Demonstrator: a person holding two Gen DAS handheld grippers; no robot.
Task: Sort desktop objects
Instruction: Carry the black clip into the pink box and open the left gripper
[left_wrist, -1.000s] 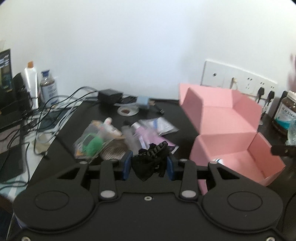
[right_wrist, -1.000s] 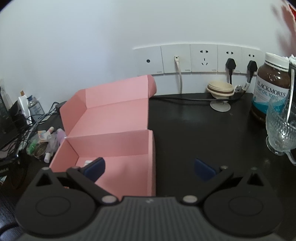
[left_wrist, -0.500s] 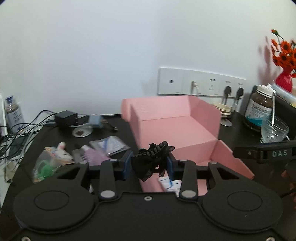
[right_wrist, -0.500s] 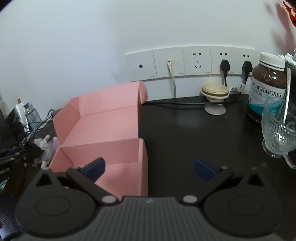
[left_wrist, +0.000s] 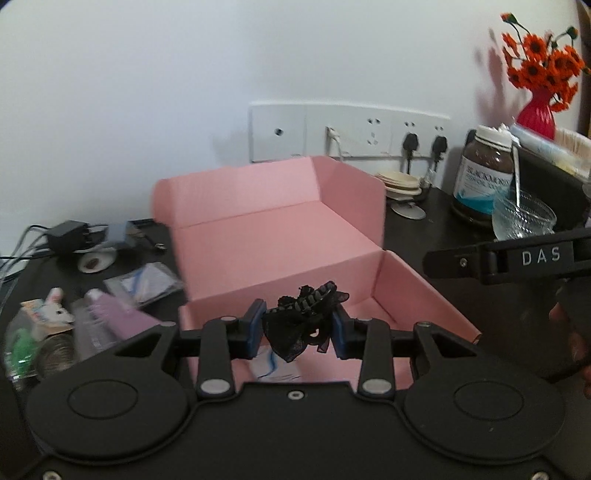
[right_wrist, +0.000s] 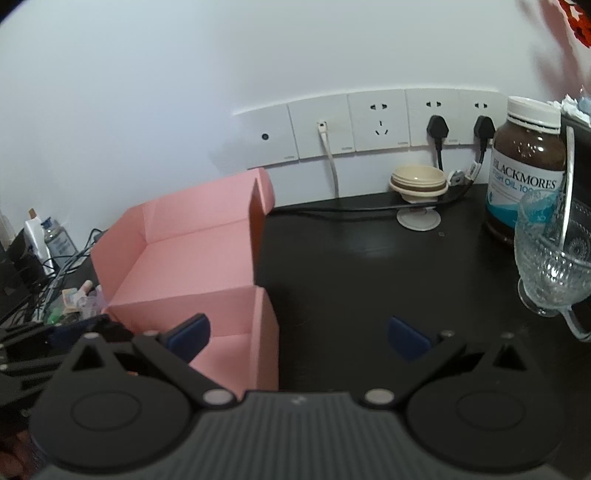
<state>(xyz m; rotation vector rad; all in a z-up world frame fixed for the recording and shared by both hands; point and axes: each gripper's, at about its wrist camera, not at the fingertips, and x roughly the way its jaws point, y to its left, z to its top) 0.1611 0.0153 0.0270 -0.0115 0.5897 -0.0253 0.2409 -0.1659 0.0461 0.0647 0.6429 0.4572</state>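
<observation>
Since a second ago my left gripper has swung from the clutter at the desk's left side across to the pink cardboard box, which now fills the middle of its view; my right gripper has barely shifted. My left tongs are closed narrow on a black lace hair claw clip, pinched between the blue pads and held over the near end of the box. My right tongs stand wide apart with nothing between them, one finger in front of the box's near right corner, the other over bare black desk.

Inside the box, below the clip, lies a white packet with blue marking, half hidden by my left gripper's frame. The box's raised lid flap blocks much of the desk's back edge. Left of the box lie a purple tube, a clear sachet, a rabbit-printed bag and a green thing in plastic that I can't identify. Behind them sit a black power adapter and tangled cables.

Toward the desk's right back corner stand a Blackmores fish oil bottle, a cut-glass cup with a spoon in it, and a beige stack of small dishes under the wall sockets. A red vase of orange flowers is cut off at the frame's edge. My right gripper's arm, marked DAS, crosses the right of the left view and hides what lies behind it.
</observation>
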